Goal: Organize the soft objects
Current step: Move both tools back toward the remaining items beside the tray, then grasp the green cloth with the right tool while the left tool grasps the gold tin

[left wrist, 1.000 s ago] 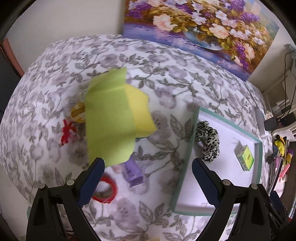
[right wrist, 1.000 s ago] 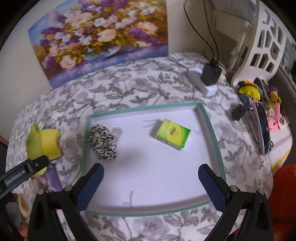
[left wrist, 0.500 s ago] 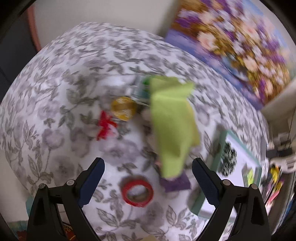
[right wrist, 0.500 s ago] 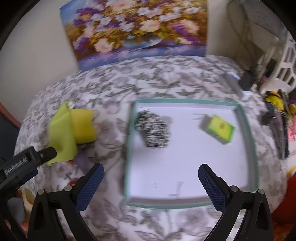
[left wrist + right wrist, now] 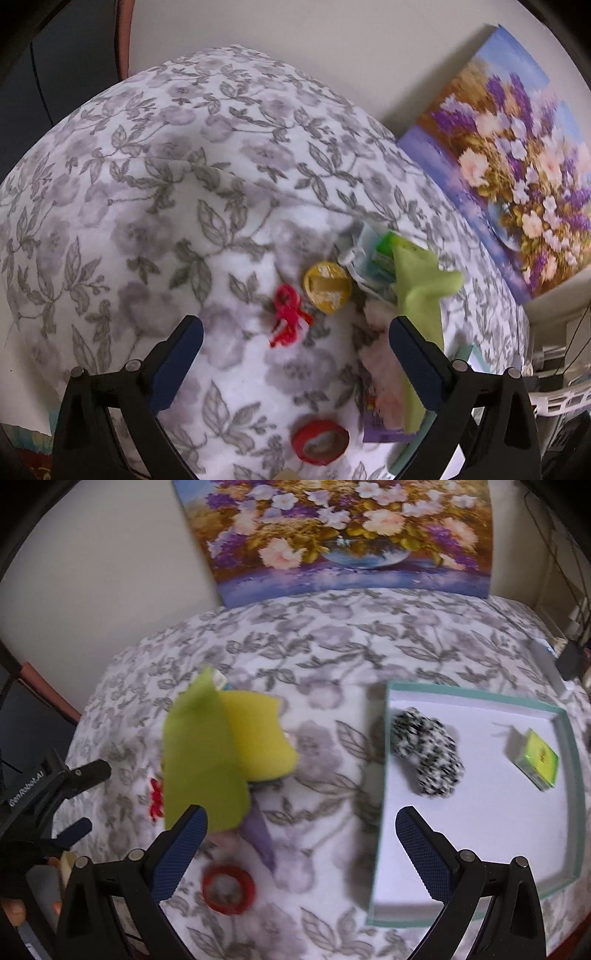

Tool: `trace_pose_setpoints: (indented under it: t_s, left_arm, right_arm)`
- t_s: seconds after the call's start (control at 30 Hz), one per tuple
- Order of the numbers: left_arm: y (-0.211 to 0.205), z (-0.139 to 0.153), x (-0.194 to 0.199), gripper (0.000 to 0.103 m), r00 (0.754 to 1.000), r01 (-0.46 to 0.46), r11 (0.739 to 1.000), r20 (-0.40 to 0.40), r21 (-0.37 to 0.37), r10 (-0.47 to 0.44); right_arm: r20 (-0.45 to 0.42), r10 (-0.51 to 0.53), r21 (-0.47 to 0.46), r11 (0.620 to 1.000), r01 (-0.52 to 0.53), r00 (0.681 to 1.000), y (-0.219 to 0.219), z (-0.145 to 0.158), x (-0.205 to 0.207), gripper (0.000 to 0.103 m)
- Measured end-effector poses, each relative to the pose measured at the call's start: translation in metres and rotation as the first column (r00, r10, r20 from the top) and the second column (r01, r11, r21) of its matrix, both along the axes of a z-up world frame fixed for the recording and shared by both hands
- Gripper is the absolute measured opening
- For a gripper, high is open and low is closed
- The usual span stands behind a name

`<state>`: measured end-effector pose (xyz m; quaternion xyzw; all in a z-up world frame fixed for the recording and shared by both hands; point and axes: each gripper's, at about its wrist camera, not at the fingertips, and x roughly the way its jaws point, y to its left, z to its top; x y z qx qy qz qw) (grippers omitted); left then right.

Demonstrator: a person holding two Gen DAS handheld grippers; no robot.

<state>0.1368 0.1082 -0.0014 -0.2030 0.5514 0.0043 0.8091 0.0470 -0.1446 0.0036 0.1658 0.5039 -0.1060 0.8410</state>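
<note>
left gripper (image 5: pixel 295 354) has swung from tray (image 5: pixel 569 775) toward red ribbon (image 5: pixel 288 317); both grippers' fingers spread, empty.

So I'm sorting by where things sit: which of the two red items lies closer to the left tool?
The red tape ring, low between the left tool's fingers. The red yarn bow lies farther out, beside the yellow disc.

Green cloth (image 5: pixel 201 760) draped over yellow sponge (image 5: pixel 258 738) on bedspread; leopard-print scrunchie (image 5: pixel 426 751) lay inside tray.
</note>
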Motion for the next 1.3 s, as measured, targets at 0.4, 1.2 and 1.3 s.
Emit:
trace_pose_setpoints:
  t_s: [0.4, 1.2, 1.3]
  left_arm:
    - [-0.011, -0.031, 0.028, 0.101, 0.999, 0.033, 0.999, -0.033, -0.037, -0.035]
    - [-0.049, -0.060, 0.053, 0.089, 0.986, 0.167, 0.980, -0.041, 0.106, -0.164]
    - [-0.052, -0.065, 0.056, 0.080, 0.985, 0.166, 0.981, -0.054, 0.105, -0.161]
  right_arm:
    - [0.079, 0.104, 0.029, 0.994, -0.107, 0.991, 0.032, -0.001, 0.035, 0.103]
    - [0.080, 0.166, 0.092, 0.981, -0.173, 0.983, 0.029, -0.018, 0.052, 0.024]
    - [0.094, 0.153, 0.120, 0.979, -0.163, 0.984, 0.020, -0.016, 0.050, 0.022]
